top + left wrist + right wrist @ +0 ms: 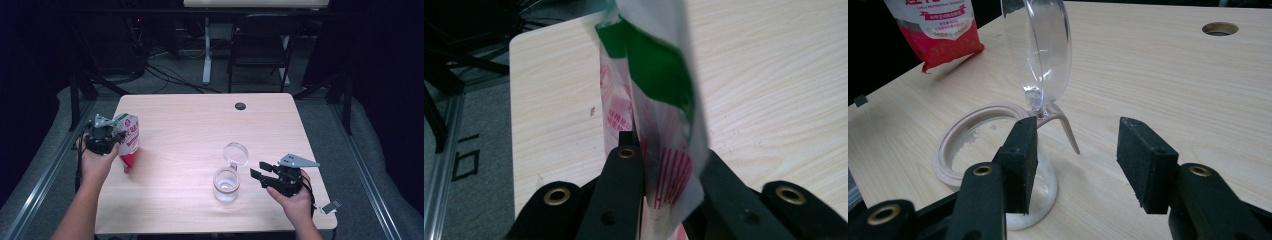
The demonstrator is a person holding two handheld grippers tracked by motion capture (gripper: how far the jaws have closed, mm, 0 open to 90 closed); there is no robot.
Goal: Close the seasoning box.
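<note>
A red, white and green pouch (128, 141) hangs tilted over the table's left side, its lower red corner near the wood. My left gripper (107, 135) is shut on its upper part; in the left gripper view the pouch (659, 115) runs up from between the black jaws. A clear glass jar (226, 184) stands at the front centre with its hinged lid (235, 153) swung open and upright. My right gripper (257, 170) is open just right of the jar, level with it. In the right gripper view the jar (993, 150) sits beside my right gripper (1077, 165), nothing between the pads.
The light wooden table (200, 125) has a round cable hole (240, 106) near its far edge. A small grey object (331, 206) lies at the front right corner. A folding chair (260, 47) and a desk leg (206, 50) stand beyond the table.
</note>
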